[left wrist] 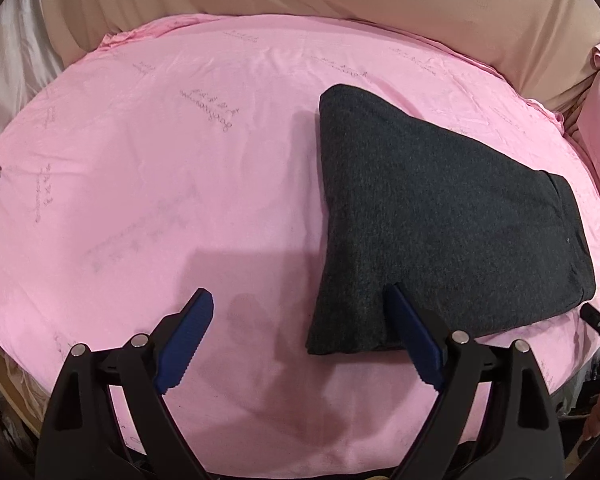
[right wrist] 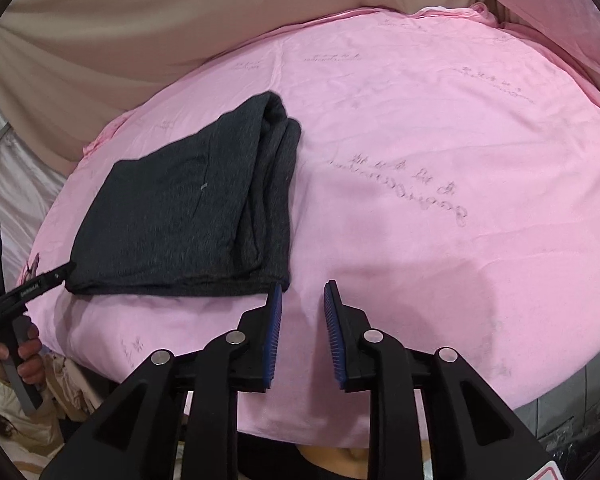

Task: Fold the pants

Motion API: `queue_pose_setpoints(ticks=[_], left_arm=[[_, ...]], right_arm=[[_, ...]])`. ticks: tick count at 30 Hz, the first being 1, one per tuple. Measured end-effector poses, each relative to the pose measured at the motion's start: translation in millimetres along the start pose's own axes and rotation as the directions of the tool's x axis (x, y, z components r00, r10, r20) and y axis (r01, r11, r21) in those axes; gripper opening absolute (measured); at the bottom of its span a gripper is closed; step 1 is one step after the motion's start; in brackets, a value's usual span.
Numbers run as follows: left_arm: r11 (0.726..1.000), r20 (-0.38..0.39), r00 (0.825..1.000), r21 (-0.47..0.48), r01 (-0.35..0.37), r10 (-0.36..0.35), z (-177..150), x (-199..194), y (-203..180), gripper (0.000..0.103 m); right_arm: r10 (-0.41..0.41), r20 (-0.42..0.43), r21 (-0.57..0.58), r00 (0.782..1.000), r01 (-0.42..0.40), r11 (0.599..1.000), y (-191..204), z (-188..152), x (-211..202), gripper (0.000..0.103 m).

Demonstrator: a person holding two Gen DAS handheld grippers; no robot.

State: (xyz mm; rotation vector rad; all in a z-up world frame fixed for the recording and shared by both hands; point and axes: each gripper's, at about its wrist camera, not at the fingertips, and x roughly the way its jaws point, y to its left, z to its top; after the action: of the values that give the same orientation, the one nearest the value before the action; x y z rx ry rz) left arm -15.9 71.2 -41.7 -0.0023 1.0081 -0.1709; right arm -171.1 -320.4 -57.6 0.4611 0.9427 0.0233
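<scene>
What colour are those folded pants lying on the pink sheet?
Dark charcoal grey, faintly heathered. The pants show best in the right wrist view.

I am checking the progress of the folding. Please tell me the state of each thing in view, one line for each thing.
pants: folded into a compact stack, lying flat on the sheet, not held.
left gripper: open wide, empty, beside the near corner of the pants.
right gripper: partly open, empty, just off the stack's near corner.
pink sheet: spread out, lightly wrinkled.
</scene>
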Motion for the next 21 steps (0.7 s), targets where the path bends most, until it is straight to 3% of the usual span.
queue_pose_setpoints(ticks=[8,14,15,16,17,18,20,21], left_arm=[[0.992,-0.035,0.993,-0.052,0.112,-0.114,-2.3,-5.4,10.3,0.089],[0.993,-0.056,0.992,-0.038,0.109,-0.111,-1.9,12.5,0.4,0.091],[0.993,-0.056,0.992,-0.032,0.113,-0.115,-0.8,13.2,-0.7,0.09],[0.992,-0.056,0.99,-0.028,0.126,-0.127,0.0,13.1,-1.1,0.08],[0.986,-0.062,0.984,-0.017,0.167,-0.168,0.8,11.6,-3.2,0.056],[0.972,-0.081,0.969,-0.012,0.234,-0.235,1.2,8.9,-6.2,0.041],[0.978,-0.082,0.975,0.007,0.206,-0.205,1.7,0.1,-11.2,0.026],[0.982,-0.076,0.981,0.035,0.184,-0.181,0.7,-3.4,-14.5,0.026]], right_arm=[[0.011,0.019,-0.107,1.0,-0.009,0.994,20.1,2.2,11.1,0.049],[0.02,0.039,-0.148,0.999,-0.014,0.989,30.0,8.9,22.8,0.051],[0.03,0.041,-0.146,0.999,-0.024,0.989,29.2,10.0,23.5,0.045],[0.046,0.037,-0.144,0.998,-0.041,0.989,28.6,11.0,23.8,0.04],[0.049,0.038,-0.149,0.998,-0.043,0.988,30.0,12.5,21.9,0.032],[0.053,0.04,-0.153,0.998,-0.046,0.987,32.0,14.3,18.0,0.027],[0.079,0.072,-0.128,0.994,-0.069,0.989,31.9,19.2,1.5,0.019],[0.105,0.082,-0.099,0.991,-0.097,0.99,28.0,22.0,-5.6,0.018]])
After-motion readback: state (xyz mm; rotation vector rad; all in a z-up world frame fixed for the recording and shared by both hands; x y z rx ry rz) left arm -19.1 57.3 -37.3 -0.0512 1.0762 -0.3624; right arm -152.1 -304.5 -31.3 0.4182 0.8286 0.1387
